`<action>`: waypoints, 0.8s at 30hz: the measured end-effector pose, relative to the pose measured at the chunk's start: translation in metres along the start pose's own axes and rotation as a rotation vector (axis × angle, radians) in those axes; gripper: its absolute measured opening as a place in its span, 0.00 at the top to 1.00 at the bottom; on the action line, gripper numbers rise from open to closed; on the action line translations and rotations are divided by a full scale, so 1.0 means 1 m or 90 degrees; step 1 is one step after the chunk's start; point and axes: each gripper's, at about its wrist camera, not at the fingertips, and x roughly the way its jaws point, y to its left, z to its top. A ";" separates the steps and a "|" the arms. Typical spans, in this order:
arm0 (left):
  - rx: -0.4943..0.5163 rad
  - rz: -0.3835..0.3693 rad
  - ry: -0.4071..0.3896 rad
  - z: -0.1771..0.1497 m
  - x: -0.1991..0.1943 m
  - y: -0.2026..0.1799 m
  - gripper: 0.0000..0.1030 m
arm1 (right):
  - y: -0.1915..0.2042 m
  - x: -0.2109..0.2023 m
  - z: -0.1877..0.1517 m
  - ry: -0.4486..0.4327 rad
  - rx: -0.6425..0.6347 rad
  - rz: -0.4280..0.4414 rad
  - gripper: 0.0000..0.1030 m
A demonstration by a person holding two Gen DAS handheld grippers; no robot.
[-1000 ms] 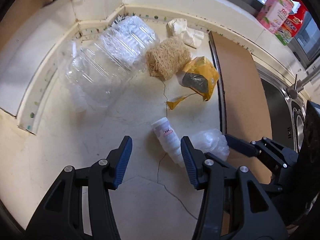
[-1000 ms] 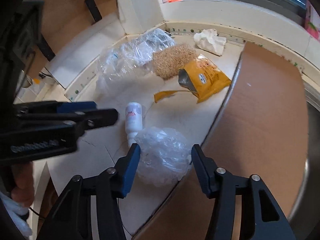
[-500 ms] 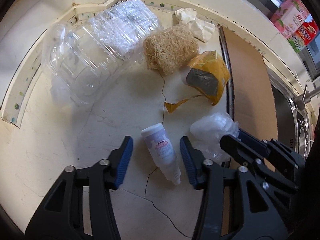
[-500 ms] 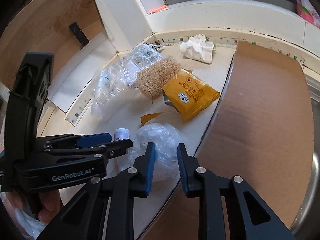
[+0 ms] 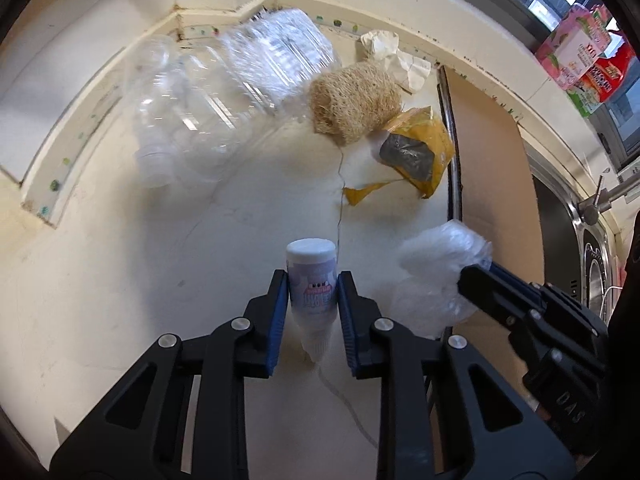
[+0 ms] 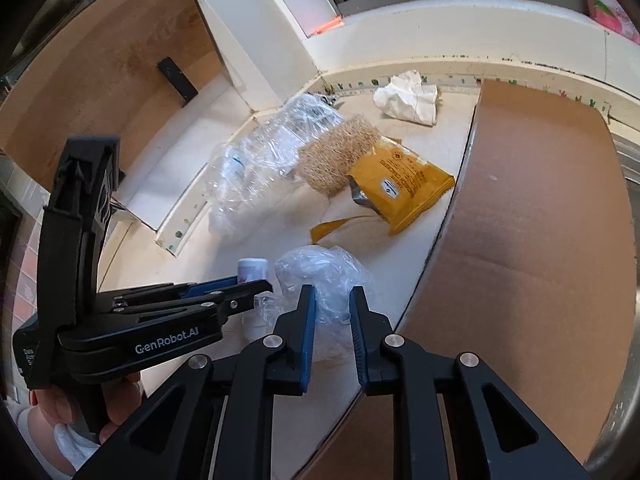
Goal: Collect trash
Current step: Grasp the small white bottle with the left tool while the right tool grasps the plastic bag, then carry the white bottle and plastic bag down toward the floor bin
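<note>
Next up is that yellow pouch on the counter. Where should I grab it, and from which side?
Judging by its pose, take the yellow pouch by its torn, gaping end, which lifts off the counter. Come from the near side; the rest lies flat, with the brown fibre pad crowding the far corner.

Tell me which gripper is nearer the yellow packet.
Right, narrowly. The right gripper, closing on the clear plastic bag, sits just below the yellow packet; the left gripper, closing on the small white bottle, is farther off.

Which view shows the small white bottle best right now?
Left wrist: the small white bottle sits centred, base and label visible between the closing left gripper. The right wrist view shows only its end behind that gripper.
</note>
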 end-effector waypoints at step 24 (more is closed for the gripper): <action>0.173 -0.104 -0.026 -0.159 -0.177 0.045 0.79 | 0.162 -0.159 -0.169 -0.122 0.061 -0.049 0.84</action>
